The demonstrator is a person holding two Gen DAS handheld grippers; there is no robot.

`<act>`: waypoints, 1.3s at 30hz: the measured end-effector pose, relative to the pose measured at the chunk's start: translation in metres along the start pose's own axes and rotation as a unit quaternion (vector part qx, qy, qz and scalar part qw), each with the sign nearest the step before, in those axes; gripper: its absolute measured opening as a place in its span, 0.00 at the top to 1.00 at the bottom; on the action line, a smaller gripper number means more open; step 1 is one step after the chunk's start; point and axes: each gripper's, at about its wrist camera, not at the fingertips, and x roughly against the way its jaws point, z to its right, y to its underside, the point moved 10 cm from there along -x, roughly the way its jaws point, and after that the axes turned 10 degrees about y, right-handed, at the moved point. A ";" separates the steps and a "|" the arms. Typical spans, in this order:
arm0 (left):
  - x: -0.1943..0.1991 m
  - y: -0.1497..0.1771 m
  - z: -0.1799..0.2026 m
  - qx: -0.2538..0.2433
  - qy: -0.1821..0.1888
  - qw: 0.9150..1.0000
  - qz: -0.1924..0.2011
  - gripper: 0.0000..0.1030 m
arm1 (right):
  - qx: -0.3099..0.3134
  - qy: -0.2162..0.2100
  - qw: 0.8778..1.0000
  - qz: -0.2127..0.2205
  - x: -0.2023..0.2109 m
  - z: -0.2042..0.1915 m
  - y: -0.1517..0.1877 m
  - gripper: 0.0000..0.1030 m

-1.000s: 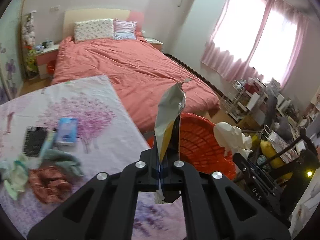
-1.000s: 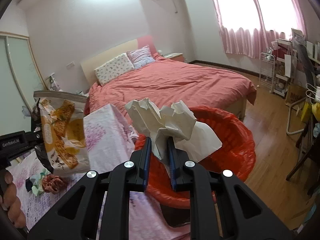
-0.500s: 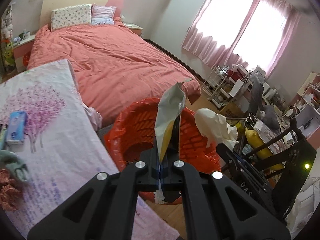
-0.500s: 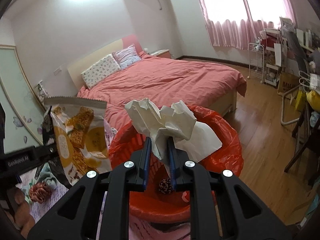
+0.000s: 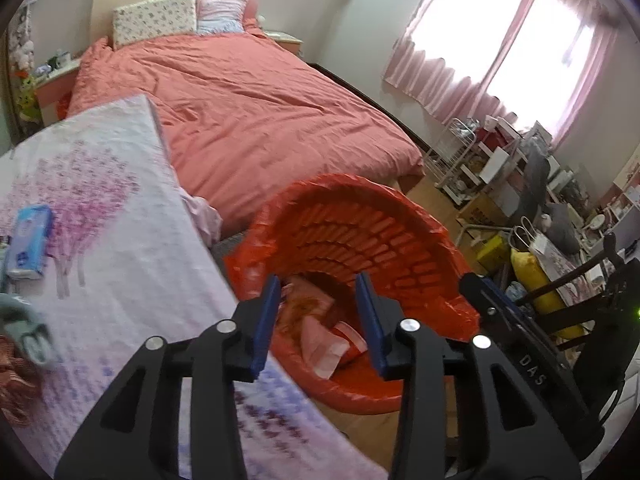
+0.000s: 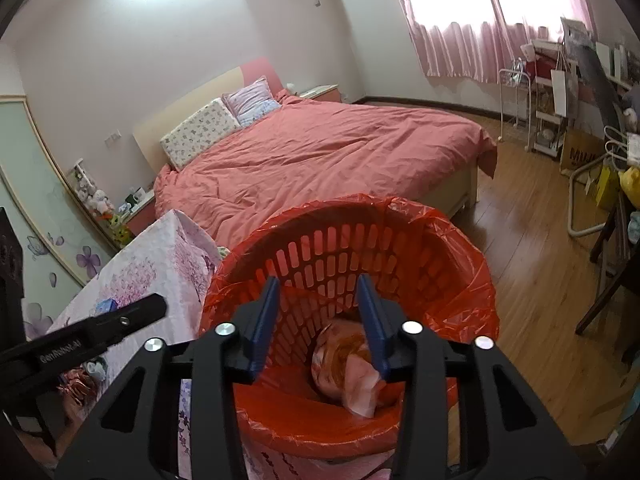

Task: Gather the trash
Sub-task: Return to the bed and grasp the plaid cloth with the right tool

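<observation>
Red-lined orange plastic mesh basket (image 6: 400, 248) at twelve o'clock holds the wrappers; both tongs, left (image 5: 318, 320) and right (image 6: 320, 322), have just opened and hold nothing, so lift straight clear.

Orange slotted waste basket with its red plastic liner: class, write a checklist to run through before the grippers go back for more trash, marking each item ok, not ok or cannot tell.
1. Left gripper empty, jaws just opened: ok.
2. Right gripper empty, jaws just opened: ok.
3. Dropped trash lies inside the orange slotted waste basket, a printed snack wrapper among it: ok.
4. Red plastic liner sits over the rim: ok on the parts in view.
5. More trash waits on the floral-print tablecloth, including a crumpled reddish wrapper: ok.
6. Blue tissue pack counts as trash: cannot tell.
</observation>
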 end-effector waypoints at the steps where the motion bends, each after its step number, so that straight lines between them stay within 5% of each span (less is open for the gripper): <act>1: 0.009 0.000 -0.006 -0.002 -0.009 1.000 0.006 0.57 | 0.004 0.001 1.000 0.002 0.002 -0.001 -0.001 0.57; 12: 0.131 0.035 -0.090 -0.008 -0.131 0.990 0.059 0.40 | 0.083 -0.026 0.996 0.029 0.042 -0.073 0.013 0.54; 19: 0.227 0.078 -0.183 0.027 -0.238 0.967 0.086 0.33 | 0.149 -0.076 0.986 0.010 0.059 -0.154 0.056 0.54; 25: 0.299 0.118 -0.276 0.105 -0.301 0.943 0.099 0.32 | 0.205 -0.123 0.971 -0.019 0.064 -0.225 0.103 0.54; 30: 0.336 0.146 -0.328 0.158 -0.323 0.927 0.105 0.32 | 0.246 -0.156 0.956 -0.035 0.070 -0.280 0.135 0.54; 39: 0.340 0.158 -0.362 0.187 -0.308 0.927 0.109 0.31 | 0.302 -0.158 0.939 -0.043 0.063 -0.329 0.169 0.54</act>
